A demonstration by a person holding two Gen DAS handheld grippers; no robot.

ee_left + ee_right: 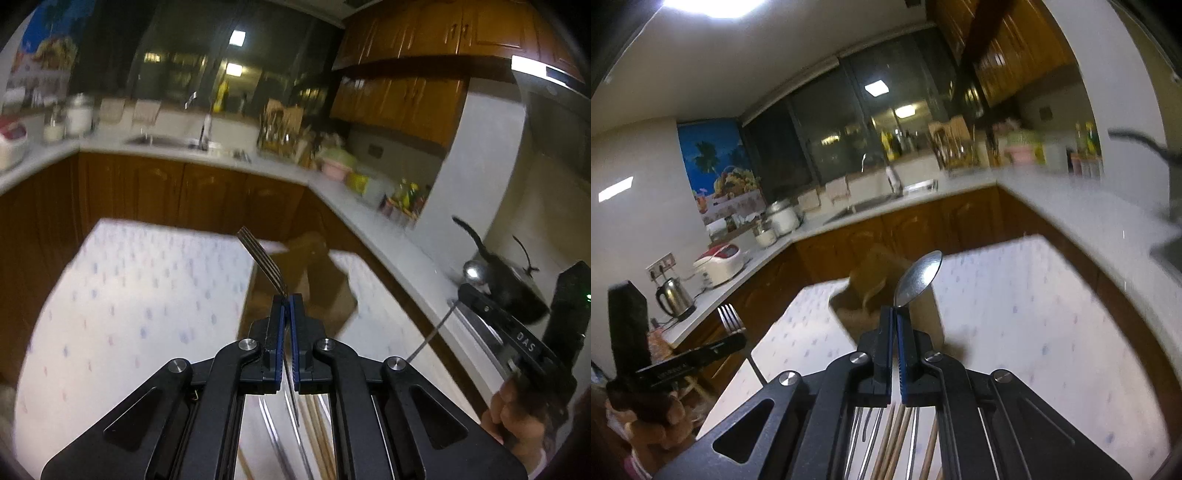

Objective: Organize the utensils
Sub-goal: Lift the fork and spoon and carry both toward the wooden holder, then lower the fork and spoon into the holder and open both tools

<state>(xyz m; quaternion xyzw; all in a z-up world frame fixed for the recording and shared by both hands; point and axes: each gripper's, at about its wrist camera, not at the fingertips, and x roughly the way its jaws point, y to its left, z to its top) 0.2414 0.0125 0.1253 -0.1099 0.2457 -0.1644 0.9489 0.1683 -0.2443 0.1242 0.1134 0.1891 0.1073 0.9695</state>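
Left wrist view: the left gripper (287, 298) has its fingers pressed together on a metal fork (263, 263), pinching it at the neck just below the tines. The tines stick up and forward, tilted left, while the handle runs back down between the fingers toward the camera. The fork is held in the air above a table with a dotted white tablecloth (140, 295). A brown box-like thing (314, 280) sits on the table beyond; it is too blurred to name. A fork like this is probably light, stiff and smooth, so a narrow pinch at the neck may let it pivot; a hold nearer the middle of the handle would likely be steadier. At the right edge the right gripper (466, 288) shows side-on, with a spoon (473, 271) bowl above it and the thin handle slanting down-left.

Right wrist view: the right gripper (896, 312) is closed tight on the spoon (918, 277), gripping the neck right under the bowl, which stands upright and leans slightly right. The spoon is aloft over the same tablecloth (1034, 314). It is probably light, rigid and slippery, with most of its length hanging behind the pinch. Below the fingers lie more utensils (886, 443): metal handles and wooden chopsticks. At the left, the left gripper (737, 341) shows with its fork (730, 317) tines up.
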